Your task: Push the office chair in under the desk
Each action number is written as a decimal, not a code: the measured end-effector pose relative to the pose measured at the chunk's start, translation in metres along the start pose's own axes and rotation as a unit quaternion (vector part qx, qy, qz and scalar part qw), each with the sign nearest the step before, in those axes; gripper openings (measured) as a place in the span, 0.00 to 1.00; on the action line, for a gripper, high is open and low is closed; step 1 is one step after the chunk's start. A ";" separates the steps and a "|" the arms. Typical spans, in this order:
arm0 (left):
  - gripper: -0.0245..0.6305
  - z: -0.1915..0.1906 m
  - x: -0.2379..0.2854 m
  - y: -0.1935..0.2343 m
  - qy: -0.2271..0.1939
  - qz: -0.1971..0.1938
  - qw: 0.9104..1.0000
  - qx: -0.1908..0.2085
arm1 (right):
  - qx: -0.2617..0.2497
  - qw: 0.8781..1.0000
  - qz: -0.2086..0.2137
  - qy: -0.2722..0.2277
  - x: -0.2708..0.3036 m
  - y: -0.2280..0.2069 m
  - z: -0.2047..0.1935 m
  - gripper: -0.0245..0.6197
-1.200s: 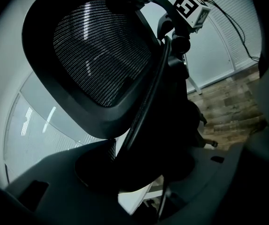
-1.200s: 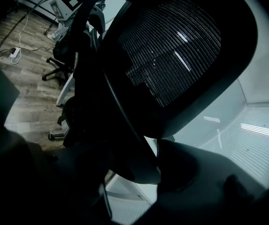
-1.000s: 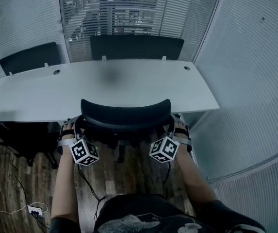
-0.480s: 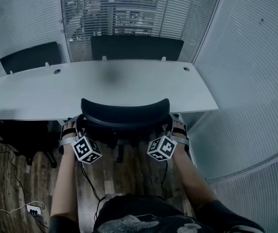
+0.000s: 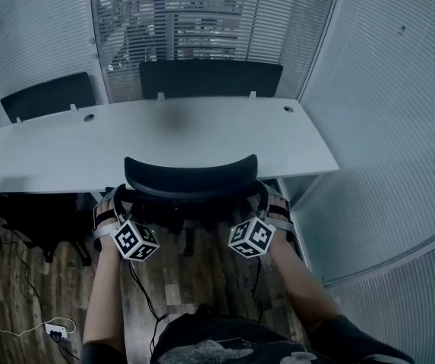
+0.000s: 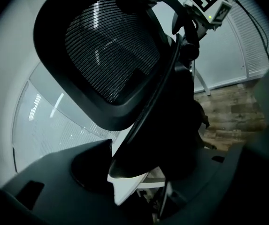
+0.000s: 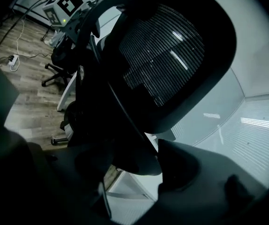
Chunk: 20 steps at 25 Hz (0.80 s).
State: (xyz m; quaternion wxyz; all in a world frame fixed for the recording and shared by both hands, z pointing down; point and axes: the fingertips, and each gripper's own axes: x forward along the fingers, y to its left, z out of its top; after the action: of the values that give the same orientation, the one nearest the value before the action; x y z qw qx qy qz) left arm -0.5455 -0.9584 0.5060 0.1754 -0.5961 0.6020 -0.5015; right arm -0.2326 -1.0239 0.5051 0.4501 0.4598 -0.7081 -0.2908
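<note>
Desk (image 5: 164, 139) white, office chair (image 5: 190, 174) at near edge, plank floor (image 5: 190, 275), blinds (image 5: 202, 21)

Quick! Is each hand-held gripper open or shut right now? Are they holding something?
Left hand-held gripper: closed, holding the office chair at its left side.
Right hand-held gripper: closed, holding the office chair at its right side.

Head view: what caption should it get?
The left gripper and right gripper clamp the office chair at the desk.
</note>
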 end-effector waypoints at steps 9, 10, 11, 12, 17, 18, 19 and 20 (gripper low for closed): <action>0.45 0.018 -0.061 0.008 -0.030 0.027 0.996 -0.076 | 0.063 0.997 0.023 -0.042 -0.068 0.003 0.000 0.48; 0.45 0.023 -0.070 0.007 -0.035 0.027 0.995 -0.087 | 0.068 0.996 0.023 -0.052 -0.077 0.001 0.002 0.48; 0.45 0.027 -0.080 0.005 -0.041 0.024 0.994 -0.097 | 0.076 0.995 0.024 -0.062 -0.087 0.000 0.005 0.48; 0.45 0.031 -0.090 0.001 -0.048 0.019 0.993 -0.106 | 0.085 0.993 0.025 -0.074 -0.097 -0.001 0.007 0.48; 0.39 0.059 -0.144 -0.033 -0.083 -0.009 0.984 -0.160 | 0.137 0.983 0.041 -0.115 -0.144 0.003 0.001 0.48; 0.36 0.065 -0.154 -0.037 -0.090 -0.013 0.981 -0.170 | 0.142 0.981 0.045 -0.121 -0.153 0.003 -0.001 0.48; 0.32 0.070 -0.164 -0.040 -0.098 -0.015 0.978 -0.181 | 0.148 0.980 0.051 -0.126 -0.162 0.004 -0.002 0.48; 0.29 0.076 -0.174 -0.042 -0.107 -0.014 0.975 -0.196 | 0.154 0.978 0.057 -0.132 -0.171 0.005 -0.004 0.48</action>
State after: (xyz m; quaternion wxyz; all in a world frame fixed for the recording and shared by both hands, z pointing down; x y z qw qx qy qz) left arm -0.4214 -0.8236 0.4394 0.1116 -0.6775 0.6577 -0.3097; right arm -0.2010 -0.8661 0.4476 0.2927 0.4400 -0.8225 -0.2105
